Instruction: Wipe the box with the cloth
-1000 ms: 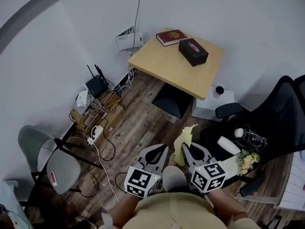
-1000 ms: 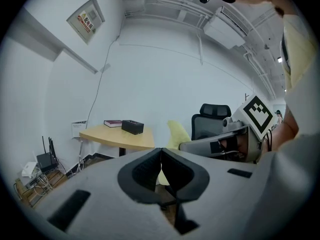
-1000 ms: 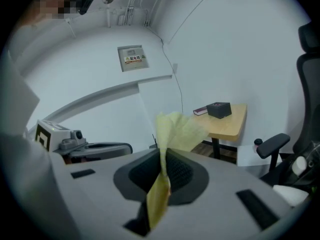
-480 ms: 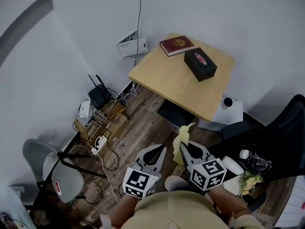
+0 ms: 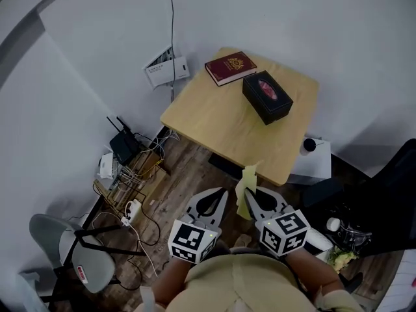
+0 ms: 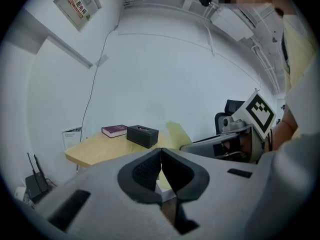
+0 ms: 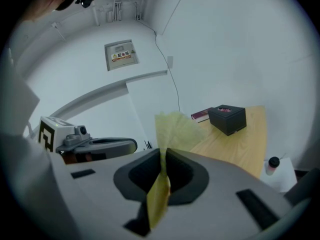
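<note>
Holding the yellow cloth (image 7: 175, 126) pinched in the right gripper (image 7: 164, 155), left gripper (image 6: 160, 155) clenched on nothing. The black box (image 5: 267, 97) sits on the table (image 5: 218, 119) beside a red book (image 5: 230, 67).

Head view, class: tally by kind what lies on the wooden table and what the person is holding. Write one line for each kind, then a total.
book: 1
box: 1
cloth: 1, yellow, clamped in the right gripper's jaws
grippers: 2, the left gripper and the right gripper
Total: 5
</note>
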Motion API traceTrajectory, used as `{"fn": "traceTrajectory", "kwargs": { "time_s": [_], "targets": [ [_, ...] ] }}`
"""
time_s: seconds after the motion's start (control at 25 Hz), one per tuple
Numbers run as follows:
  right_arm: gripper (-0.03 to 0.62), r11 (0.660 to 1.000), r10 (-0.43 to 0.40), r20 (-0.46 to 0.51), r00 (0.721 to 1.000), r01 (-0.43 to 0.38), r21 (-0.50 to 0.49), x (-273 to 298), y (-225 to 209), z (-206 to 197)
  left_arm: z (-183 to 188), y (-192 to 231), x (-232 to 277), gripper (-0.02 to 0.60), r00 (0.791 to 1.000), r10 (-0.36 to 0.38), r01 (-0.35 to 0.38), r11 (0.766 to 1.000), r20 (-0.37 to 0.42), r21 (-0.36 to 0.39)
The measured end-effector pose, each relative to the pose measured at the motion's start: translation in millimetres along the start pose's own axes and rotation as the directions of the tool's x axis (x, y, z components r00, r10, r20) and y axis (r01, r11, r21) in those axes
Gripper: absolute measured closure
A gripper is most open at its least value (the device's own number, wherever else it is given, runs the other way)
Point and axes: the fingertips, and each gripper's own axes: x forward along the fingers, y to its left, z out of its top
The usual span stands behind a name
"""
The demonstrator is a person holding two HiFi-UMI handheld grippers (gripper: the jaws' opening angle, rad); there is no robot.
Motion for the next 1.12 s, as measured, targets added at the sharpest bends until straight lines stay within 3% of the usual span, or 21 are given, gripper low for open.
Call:
{"fn": "traceTrajectory", "kwargs": {
  "time_s": [0.32, 0.52, 1.12],
  "targets": [
    [0.553, 0.997, -0.077, 0.027, 0.997, 0.076, 0.021, 23, -38, 25, 20, 26, 50, 0.561, 0.997, -0.068, 0.068, 0.998, 0.021, 0.008],
    [0.553, 0.987, -0.156, 0.045, 0.987, 0.154, 0.034, 47, -59, 34, 26, 45, 84, 0.561, 0.986, -0.163, 0.163, 0.986, 0.021, 0.035],
    [0.553, 0.949, -0.304, 0.078, 0.949, 0.295, 0.112, 159, -70, 89, 46, 169, 132, 0.561, 0.947, -0.319, 0.32, 0.946, -0.035, 0.046]
  ]
}}
